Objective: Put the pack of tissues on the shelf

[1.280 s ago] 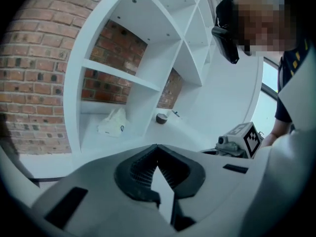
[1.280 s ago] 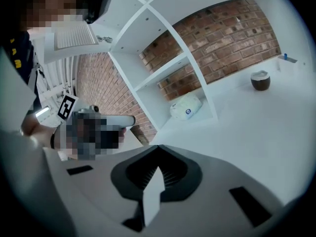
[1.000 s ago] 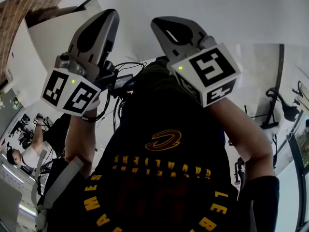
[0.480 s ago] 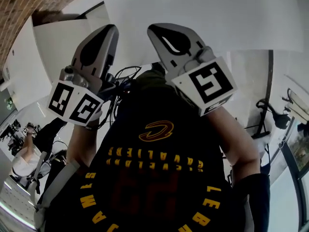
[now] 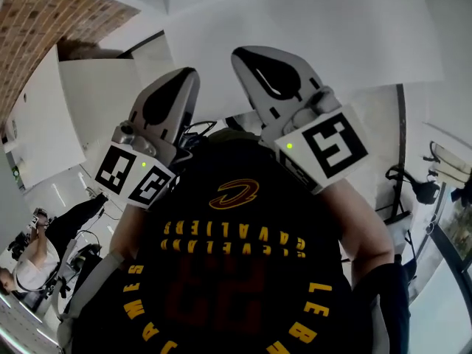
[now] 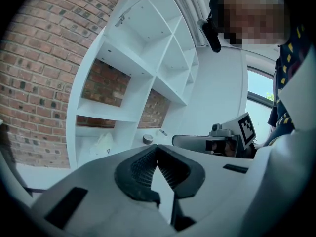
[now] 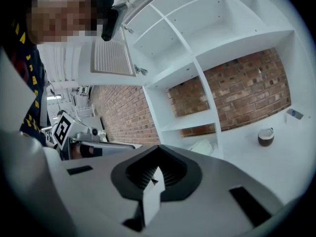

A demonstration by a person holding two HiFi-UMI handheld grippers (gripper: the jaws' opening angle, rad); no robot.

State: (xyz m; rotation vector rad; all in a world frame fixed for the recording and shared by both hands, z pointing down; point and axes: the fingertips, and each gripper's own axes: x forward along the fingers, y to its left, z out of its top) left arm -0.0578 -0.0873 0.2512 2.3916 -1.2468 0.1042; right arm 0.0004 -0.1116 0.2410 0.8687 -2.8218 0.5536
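Note:
A whitish soft pack, seemingly the tissues (image 7: 203, 146), lies at the foot of the white shelf (image 7: 197, 63), in its lowest compartment; the left gripper view shows the pack (image 6: 102, 143) too. I hold both grippers up in front of my chest, far from it. My left gripper (image 6: 157, 149) is shut with nothing between its tips. My right gripper (image 7: 158, 151) also looks shut and empty. In the head view the left gripper (image 5: 189, 74) and right gripper (image 5: 240, 53) stand side by side over my dark shirt.
The shelf stands against a brick wall (image 6: 34, 73) on a white counter (image 7: 276, 157). A small round dark cup (image 7: 265, 136) and a little box (image 7: 294, 113) sit on that counter. Another person (image 5: 33, 260) stands far off at the left.
The head view has tilted, so both grippers sit slightly lower and further right in it. Both stay shut and keep their places relative to each other.

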